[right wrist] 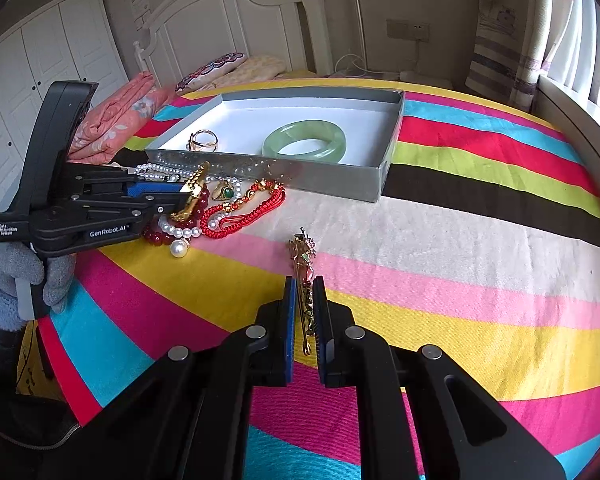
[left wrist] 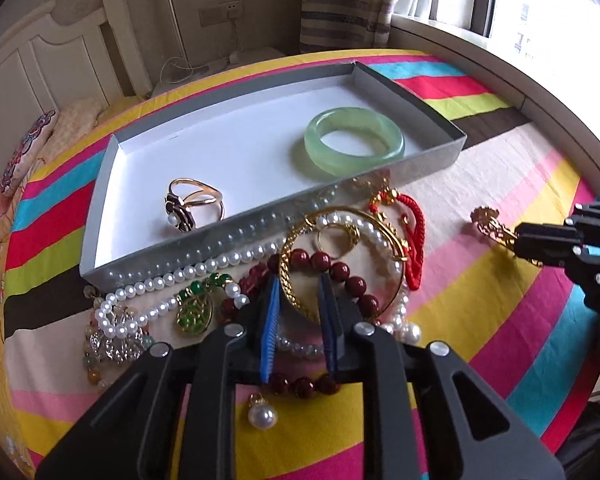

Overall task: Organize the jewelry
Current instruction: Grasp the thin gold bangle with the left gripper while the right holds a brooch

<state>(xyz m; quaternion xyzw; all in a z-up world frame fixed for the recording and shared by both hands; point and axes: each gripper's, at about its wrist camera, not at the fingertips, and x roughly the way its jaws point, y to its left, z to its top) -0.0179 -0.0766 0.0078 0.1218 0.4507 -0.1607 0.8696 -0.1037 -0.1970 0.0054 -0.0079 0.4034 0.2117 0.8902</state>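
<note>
My left hand-held gripper [left wrist: 298,284] is down in the jewelry pile, its blue pads [left wrist: 270,312] set on either side of a gold chain bangle [left wrist: 290,280]. In the right wrist view the bangle [right wrist: 194,196] stands tilted up between those pads, so I read it as clamped. A grey-gloved hand [right wrist: 16,276] holds this gripper's handle.

My right hand-held gripper [right wrist: 302,280] is closed on a gold brooch [right wrist: 305,276], a long pin with an ornate head, which sticks out forward past the fingertips above the striped bedspread [right wrist: 460,240]. From the left wrist view, that gripper [left wrist: 518,240] sits well to the right of the pile, the brooch head [left wrist: 486,220] pointing toward it.

Around the bangle lie a dark red bead bracelet [left wrist: 340,270], a pearl necklace [left wrist: 188,276], a green pendant in a gold frame [left wrist: 194,312], a red cord bracelet with gold beads [left wrist: 414,240], a pale crystal bead piece [left wrist: 112,336] and a single drop pearl [left wrist: 263,416] near the camera.

Just behind the pile, touching the pearls, stands a shallow grey box [left wrist: 220,240] with a white floor. Inside it rest a green jade bangle [left wrist: 354,146] toward the right and a gold ring [left wrist: 192,204] with a dark, pearl-centred setting toward the left, well apart from each other.
</note>
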